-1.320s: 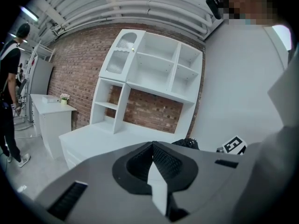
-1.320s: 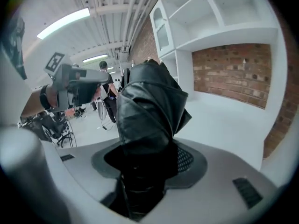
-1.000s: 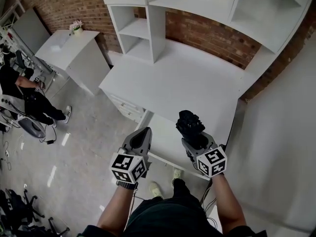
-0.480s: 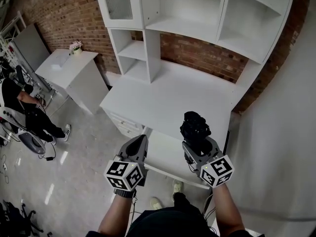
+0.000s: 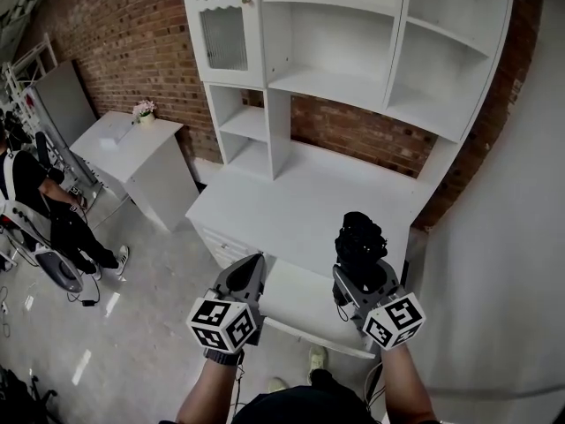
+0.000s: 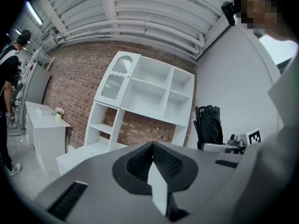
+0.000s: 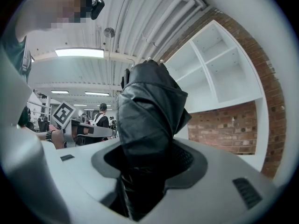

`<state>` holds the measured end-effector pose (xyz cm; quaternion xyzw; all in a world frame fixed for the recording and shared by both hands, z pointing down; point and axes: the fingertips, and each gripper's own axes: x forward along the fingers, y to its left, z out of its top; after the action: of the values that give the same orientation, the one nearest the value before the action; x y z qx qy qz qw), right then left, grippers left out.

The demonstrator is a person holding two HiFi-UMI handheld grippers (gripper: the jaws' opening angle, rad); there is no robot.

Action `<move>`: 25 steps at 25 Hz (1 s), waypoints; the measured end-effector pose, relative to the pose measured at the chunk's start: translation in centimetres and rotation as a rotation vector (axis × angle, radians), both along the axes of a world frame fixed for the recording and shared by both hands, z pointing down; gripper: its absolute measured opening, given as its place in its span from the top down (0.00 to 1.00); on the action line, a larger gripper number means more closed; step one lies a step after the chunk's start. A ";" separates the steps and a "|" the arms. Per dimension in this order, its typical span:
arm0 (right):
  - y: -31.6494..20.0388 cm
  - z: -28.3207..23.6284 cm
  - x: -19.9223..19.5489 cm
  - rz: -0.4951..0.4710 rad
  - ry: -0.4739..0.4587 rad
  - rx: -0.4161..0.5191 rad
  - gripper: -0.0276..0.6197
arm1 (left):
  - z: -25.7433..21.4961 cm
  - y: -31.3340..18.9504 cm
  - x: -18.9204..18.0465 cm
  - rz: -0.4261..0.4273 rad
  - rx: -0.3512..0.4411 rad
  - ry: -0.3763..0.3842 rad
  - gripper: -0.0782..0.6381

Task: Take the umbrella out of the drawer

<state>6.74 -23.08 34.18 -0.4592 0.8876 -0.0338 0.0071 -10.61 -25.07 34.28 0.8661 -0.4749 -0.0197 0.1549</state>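
My right hand-held gripper is clenched on the folded black umbrella, holding it upright over the surface's front right edge. I judge it light, with slippery fabric over a stiff core, so a grip across the bundle suits. My left hand-held gripper is closed on nothing.

Lower end of the umbrella buried between the right gripper fingers, unseen. Drawer below the tabletop: front corners masked by the left gripper and right gripper. Shelf unit on the tabletop: top cropped. Person left of the tabletop: partly cropped, detail too small.
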 end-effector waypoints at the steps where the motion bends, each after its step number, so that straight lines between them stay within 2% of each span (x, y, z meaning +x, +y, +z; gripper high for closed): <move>1: 0.1 -0.3 0.1 0.005 -0.007 0.006 0.62 | -0.2 0.1 -0.1 0.001 0.005 0.001 0.88; 8: 1.0 -1.9 0.0 0.029 -0.001 0.035 0.62 | -1.5 1.3 -0.1 0.027 0.046 0.022 0.88; 12: 1.5 -2.5 -0.2 0.030 0.007 0.052 0.62 | -1.7 1.5 -0.3 0.022 0.050 0.005 0.88; 25: 2.1 -3.4 -0.4 0.031 0.014 0.081 0.62 | -2.6 2.1 -0.6 0.017 0.073 0.022 0.88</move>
<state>6.36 -20.94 30.76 -0.4727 0.8810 0.0054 0.0202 -11.21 -23.01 31.67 0.8748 -0.4649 -0.0454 0.1286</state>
